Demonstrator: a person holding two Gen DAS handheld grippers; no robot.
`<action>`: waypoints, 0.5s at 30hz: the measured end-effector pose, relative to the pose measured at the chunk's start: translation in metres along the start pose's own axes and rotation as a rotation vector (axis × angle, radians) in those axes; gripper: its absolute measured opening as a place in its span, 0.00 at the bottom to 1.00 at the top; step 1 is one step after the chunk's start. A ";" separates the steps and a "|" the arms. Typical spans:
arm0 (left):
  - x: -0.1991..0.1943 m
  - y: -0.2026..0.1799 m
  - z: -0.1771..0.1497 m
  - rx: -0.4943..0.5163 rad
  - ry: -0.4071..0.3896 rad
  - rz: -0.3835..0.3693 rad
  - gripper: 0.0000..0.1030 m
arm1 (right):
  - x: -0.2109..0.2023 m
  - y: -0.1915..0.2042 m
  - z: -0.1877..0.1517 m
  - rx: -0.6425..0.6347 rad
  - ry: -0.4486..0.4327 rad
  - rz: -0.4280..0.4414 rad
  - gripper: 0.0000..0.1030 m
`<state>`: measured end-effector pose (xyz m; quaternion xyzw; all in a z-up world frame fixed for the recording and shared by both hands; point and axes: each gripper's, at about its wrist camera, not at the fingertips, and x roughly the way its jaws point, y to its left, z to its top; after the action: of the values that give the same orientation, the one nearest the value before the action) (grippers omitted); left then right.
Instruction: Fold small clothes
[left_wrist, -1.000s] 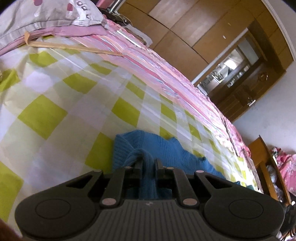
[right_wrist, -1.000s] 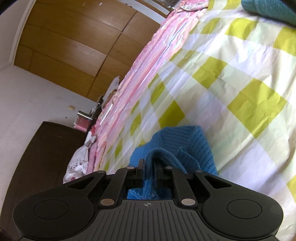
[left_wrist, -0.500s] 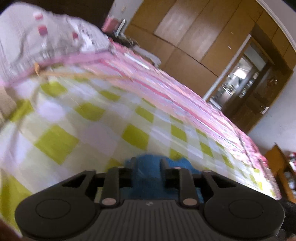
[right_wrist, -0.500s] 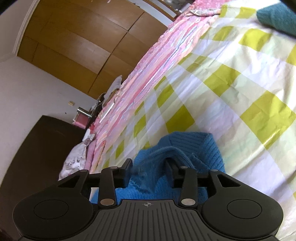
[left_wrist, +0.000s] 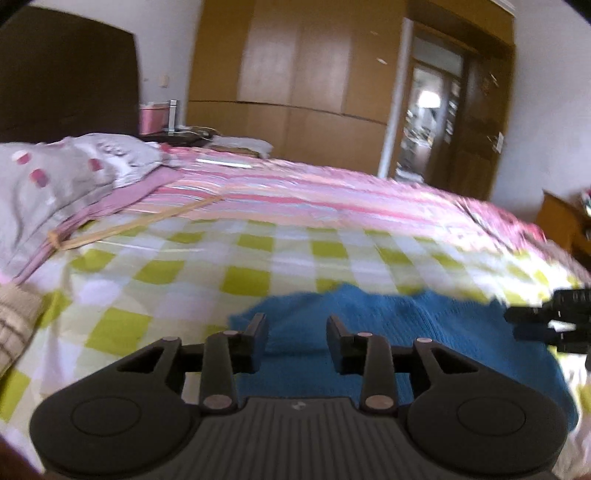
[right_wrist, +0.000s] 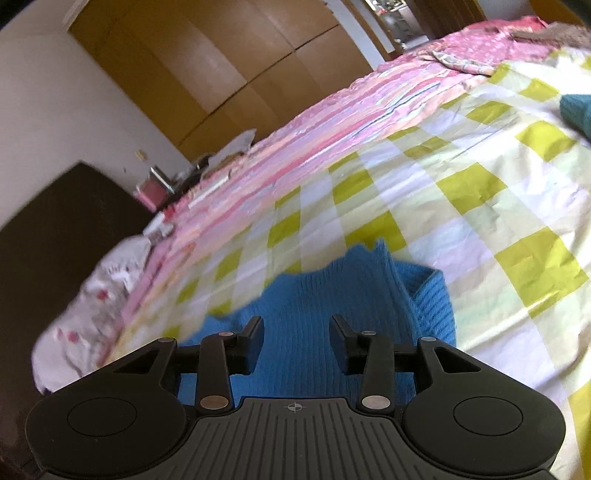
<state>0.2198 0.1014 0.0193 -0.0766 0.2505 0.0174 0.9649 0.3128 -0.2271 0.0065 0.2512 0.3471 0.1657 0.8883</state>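
Observation:
A small blue knitted sweater (left_wrist: 388, 332) lies on the green-and-white checked sheet (left_wrist: 258, 266) of the bed. My left gripper (left_wrist: 295, 328) is open and empty, raised just above the sweater's left part. In the right wrist view the sweater (right_wrist: 332, 291) lies bunched with a ribbed edge sticking up. My right gripper (right_wrist: 297, 328) is open and empty above it. The right gripper's tips also show at the right edge of the left wrist view (left_wrist: 546, 325).
A pink striped quilt (left_wrist: 314, 192) covers the far side of the bed. A grey pillow (left_wrist: 55, 177) lies at the left by a dark headboard (left_wrist: 66, 74). A wooden stick (left_wrist: 136, 221) lies on the sheet. A teal garment (right_wrist: 576, 110) lies far right. Wooden wardrobes (left_wrist: 295, 74) stand behind.
Both grippers were shut on the blue sweater one second ago. Both have opened, let it go and lifted back; the sweater now lies on the sheet.

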 end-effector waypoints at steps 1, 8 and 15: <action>0.005 -0.002 -0.001 0.014 0.014 -0.003 0.38 | 0.000 0.002 -0.002 -0.010 0.004 -0.007 0.38; 0.038 -0.006 -0.002 0.130 0.063 0.093 0.39 | -0.008 0.005 -0.014 -0.045 0.023 -0.035 0.38; 0.046 0.027 0.007 0.047 0.080 0.252 0.42 | -0.019 -0.003 -0.014 -0.039 0.012 -0.051 0.38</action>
<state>0.2613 0.1288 -0.0007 -0.0225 0.2965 0.1297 0.9459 0.2897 -0.2338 0.0057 0.2240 0.3554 0.1510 0.8948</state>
